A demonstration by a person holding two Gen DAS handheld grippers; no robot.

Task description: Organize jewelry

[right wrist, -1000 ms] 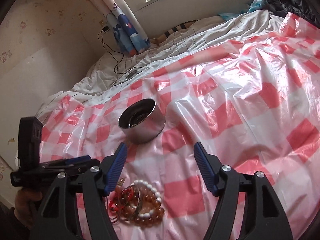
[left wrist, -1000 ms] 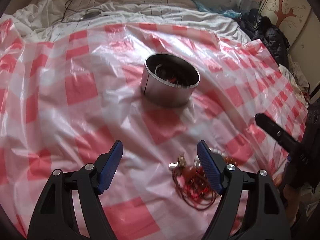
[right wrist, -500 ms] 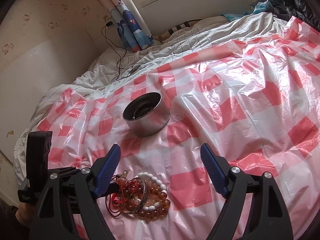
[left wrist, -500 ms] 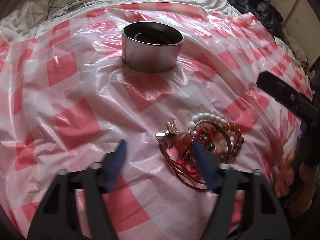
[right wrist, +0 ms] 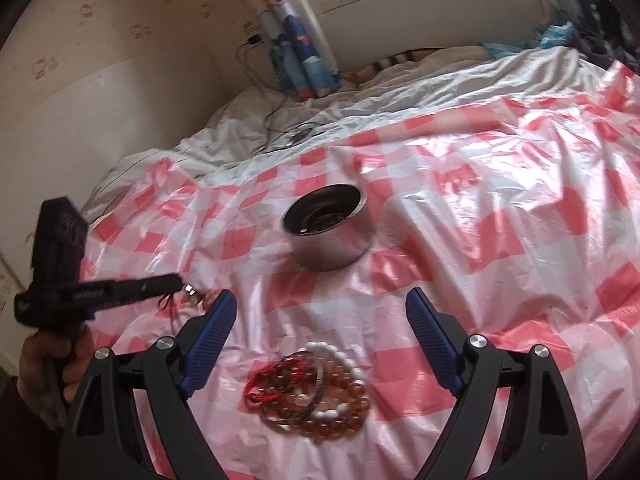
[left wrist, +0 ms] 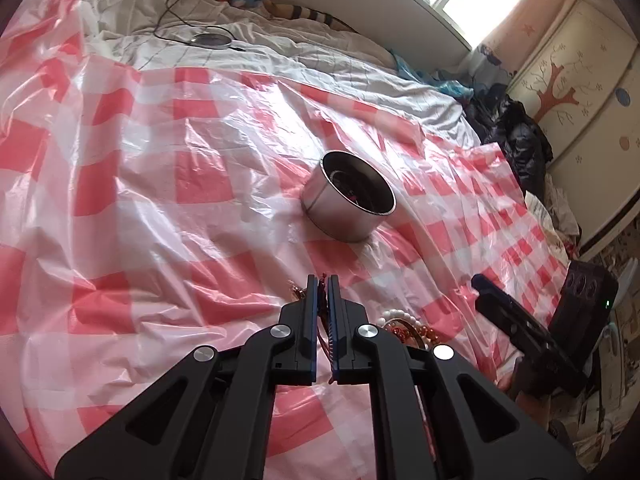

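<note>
A round metal tin (left wrist: 349,208) stands open on the red-and-white checked plastic sheet; it also shows in the right wrist view (right wrist: 329,232). My left gripper (left wrist: 322,280) is shut on a red cord necklace (right wrist: 176,304) with a small pendant (right wrist: 190,290), lifted off the sheet. A pile of bead bracelets (right wrist: 316,388) lies on the sheet between the fingers of my right gripper (right wrist: 320,312), which is open and empty above it. Part of the pile (left wrist: 404,326) shows to the right of the left gripper.
White bedding (left wrist: 248,56) with a cable and a round charger (left wrist: 211,40) lies beyond the sheet. Dark clothes (left wrist: 516,136) and a cupboard (left wrist: 580,92) stand at the right. The wall (right wrist: 120,60) is at the left.
My left gripper has shut on the red cord necklace and lifted it away from the pile. My right gripper has stayed open over the bracelets.
</note>
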